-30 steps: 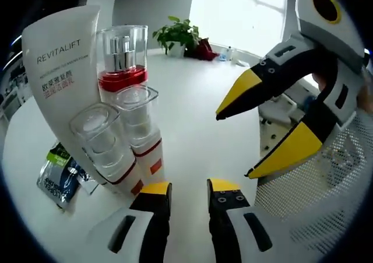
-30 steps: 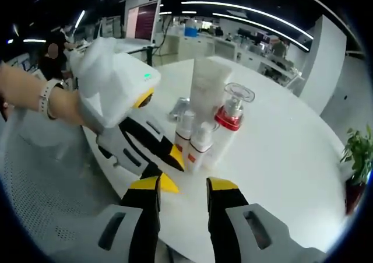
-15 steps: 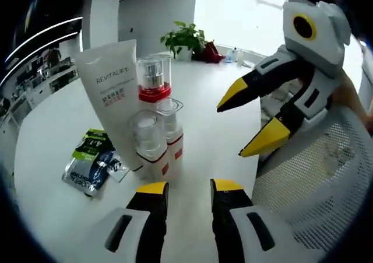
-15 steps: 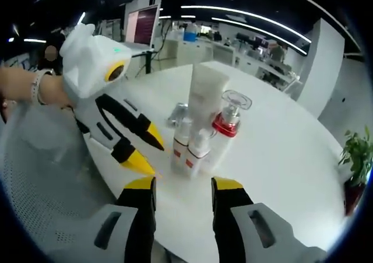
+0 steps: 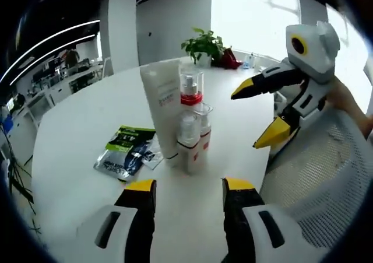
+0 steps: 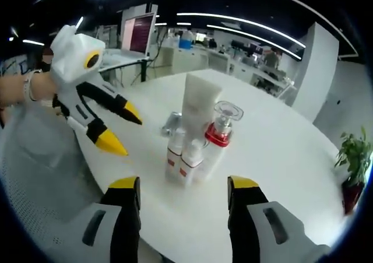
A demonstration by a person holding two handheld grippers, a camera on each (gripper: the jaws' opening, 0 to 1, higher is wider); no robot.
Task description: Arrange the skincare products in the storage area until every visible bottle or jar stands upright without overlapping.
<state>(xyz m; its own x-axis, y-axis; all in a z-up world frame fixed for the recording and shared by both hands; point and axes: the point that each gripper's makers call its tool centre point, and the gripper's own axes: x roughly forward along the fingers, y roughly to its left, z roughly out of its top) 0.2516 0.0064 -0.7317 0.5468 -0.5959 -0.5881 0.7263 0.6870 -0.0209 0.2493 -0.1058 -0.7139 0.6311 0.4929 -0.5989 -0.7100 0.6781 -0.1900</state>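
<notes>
On the round white table (image 5: 87, 129) (image 6: 274, 158) a tight cluster of skincare products stands upright: a tall white tube (image 5: 162, 107) (image 6: 199, 109), a clear pump bottle with a red band (image 5: 190, 91) (image 6: 220, 136), and two small white bottles with red bands (image 5: 190, 148) (image 6: 182, 161). My left gripper (image 5: 185, 187) is open, well back from the cluster, holding nothing. My right gripper (image 6: 183, 183) is also open and empty, on the other side of the cluster. The right gripper (image 5: 265, 114) appears in the left gripper view at right, jaws spread. The left gripper (image 6: 119, 129) enters the right gripper view from the left.
A green and silver sachet packet (image 5: 127, 151) (image 6: 171, 123) lies flat beside the tube. A potted plant (image 5: 205, 44) (image 6: 354, 158) stands at the table's far edge. A mesh chair (image 5: 315, 175) sits by the near rim. Desks and a monitor (image 6: 140, 34) fill the background.
Both grippers have pulled back from the cluster, so the products look smaller and farther away. Both pairs of jaws have spread slightly. The products have not moved.
</notes>
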